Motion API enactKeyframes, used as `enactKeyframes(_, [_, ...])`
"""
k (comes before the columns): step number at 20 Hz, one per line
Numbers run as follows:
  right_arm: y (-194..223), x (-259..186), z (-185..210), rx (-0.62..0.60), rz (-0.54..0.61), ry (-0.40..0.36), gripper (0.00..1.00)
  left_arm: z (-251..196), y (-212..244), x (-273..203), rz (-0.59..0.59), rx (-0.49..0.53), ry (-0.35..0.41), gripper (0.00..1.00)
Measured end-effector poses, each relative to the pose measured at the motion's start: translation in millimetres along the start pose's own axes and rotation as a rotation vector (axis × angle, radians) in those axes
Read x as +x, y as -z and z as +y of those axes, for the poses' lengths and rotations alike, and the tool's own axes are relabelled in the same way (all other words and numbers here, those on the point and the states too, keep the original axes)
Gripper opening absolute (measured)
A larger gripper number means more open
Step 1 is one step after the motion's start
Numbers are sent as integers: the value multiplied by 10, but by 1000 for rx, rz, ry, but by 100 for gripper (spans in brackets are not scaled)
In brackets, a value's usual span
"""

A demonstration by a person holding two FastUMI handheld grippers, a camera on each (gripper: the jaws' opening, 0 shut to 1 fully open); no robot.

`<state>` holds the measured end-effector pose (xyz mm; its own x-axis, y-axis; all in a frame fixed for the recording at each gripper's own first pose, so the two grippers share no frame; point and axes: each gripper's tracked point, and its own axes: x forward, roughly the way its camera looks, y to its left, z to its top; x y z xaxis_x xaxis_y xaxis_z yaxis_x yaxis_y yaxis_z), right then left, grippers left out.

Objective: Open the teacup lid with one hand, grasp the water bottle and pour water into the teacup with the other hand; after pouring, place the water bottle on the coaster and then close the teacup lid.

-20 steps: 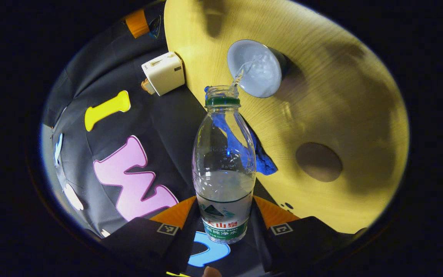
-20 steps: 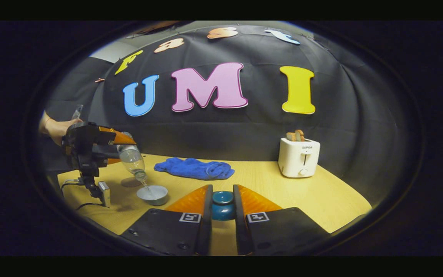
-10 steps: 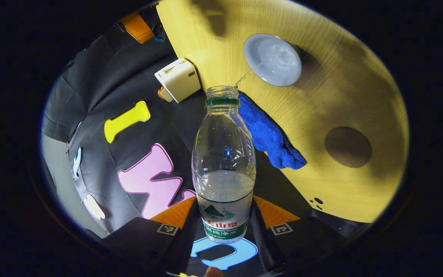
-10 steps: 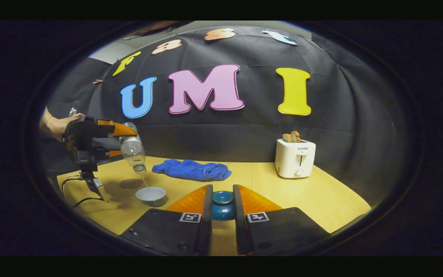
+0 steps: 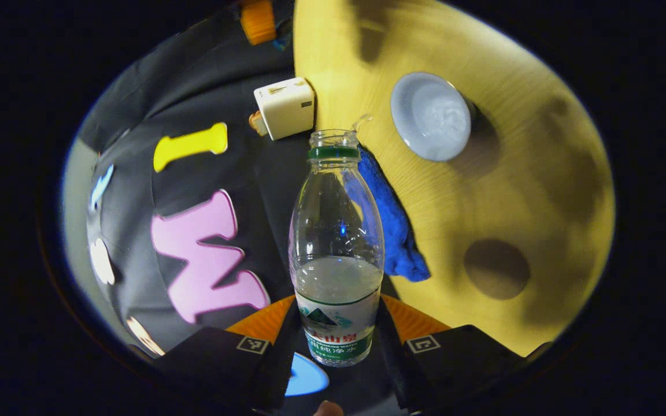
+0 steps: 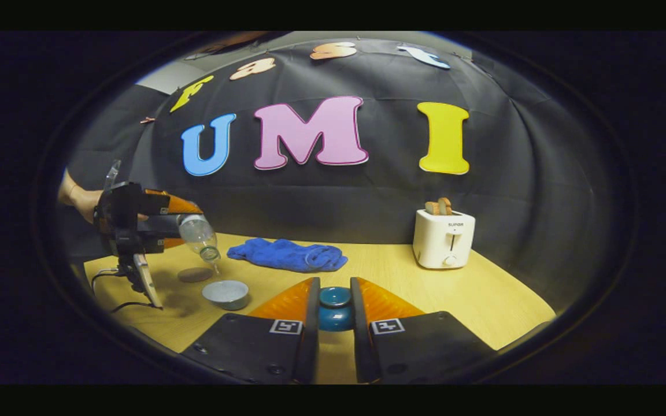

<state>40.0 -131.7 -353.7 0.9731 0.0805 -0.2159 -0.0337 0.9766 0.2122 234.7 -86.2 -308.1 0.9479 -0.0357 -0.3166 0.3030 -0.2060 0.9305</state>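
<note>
Left gripper view: the left tool [image 5: 336,341] is clamped on the lower body of the water bottle [image 5: 336,242], both fingers pressed against the label, with the open neck pointing away and tipped down over the desk [image 5: 541,190]. A last curl of water hangs at the mouth, which sits beside the teacup [image 5: 431,115] rather than over it, so the pour looks finished or nearly so. The round brown coaster [image 5: 496,268] lies apart from the cup, with bare desk all round it, so there is room to set the bottle down. A blue towel [image 5: 393,231] lies along the back edge, near a white toaster [image 5: 285,107].

Right gripper view: the right tool [image 6: 335,329] is closed on the blue teacup lid [image 6: 335,309], held low over the desk and well off to the side of the cup [image 6: 226,293], leaving the cup uncovered for pouring. A hand [image 6: 81,202] holds the left tool [image 6: 180,222], bottle [image 6: 199,236] slanted above cup and coaster [image 6: 195,274].
</note>
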Motion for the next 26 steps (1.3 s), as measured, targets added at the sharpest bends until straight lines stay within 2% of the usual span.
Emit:
enactKeyframes(2, [-2, 25, 6, -3, 2, 2, 29, -228, -69, -41, -16, -160, 75, 71])
enactKeyframes(3, [0, 33, 11, -5, 4, 2, 34, -313, -81, -57, -11, -240, 107, 72])
enactKeyframes(4, [4, 47, 19, -8, 6, 3, 29, -408, -103, -63, -9, -330, 139, 71])
enactKeyframes(6, [-4, 58, 39, -12, 9, 2, 29, -583, -152, -98, 8, -534, 203, 71])
enactKeyframes(7, [-9, 77, 50, -13, 10, 1, 24, -617, -142, -115, 6, -652, 222, 72])
enactKeyframes(9, [-22, 93, 74, -18, 12, 0, 28, -567, -162, -128, -12, -865, 212, 71])
enactKeyframes(12, [-47, 121, 114, -22, 12, -2, 34, -349, -143, -165, -79, -1173, 152, 72])
enactKeyframes(13, [-53, 139, 125, -23, 11, -2, 24, -286, -124, -191, -99, -1258, 129, 72])
enactKeyframes(14, [-60, 149, 144, -24, 11, -3, 24, -218, -111, -228, -114, -1328, 107, 72])
enactKeyframes(17, [-70, 178, 193, -24, 13, -6, 24, -116, 62, -239, -135, -1523, 45, 71])
enactKeyframes(20, [-71, 200, 230, -23, 16, -5, 24, -159, 158, -245, -149, -1699, 33, 72])
enactKeyframes(22, [-77, 218, 250, -23, 18, -1, 24, -228, 221, -226, -144, -1773, 19, 72])
enactKeyframes(23, [-79, 226, 254, -21, 18, 0, 29, -270, 243, -195, -138, -1796, 12, 72])
enactKeyframes(24, [-81, 228, 258, -20, 18, 2, 24, -304, 258, -197, -128, -1811, 4, 72])
enactKeyframes(26, [-85, 243, 267, -21, 19, 4, 24, -363, 256, -160, -118, -1824, 6, 72])
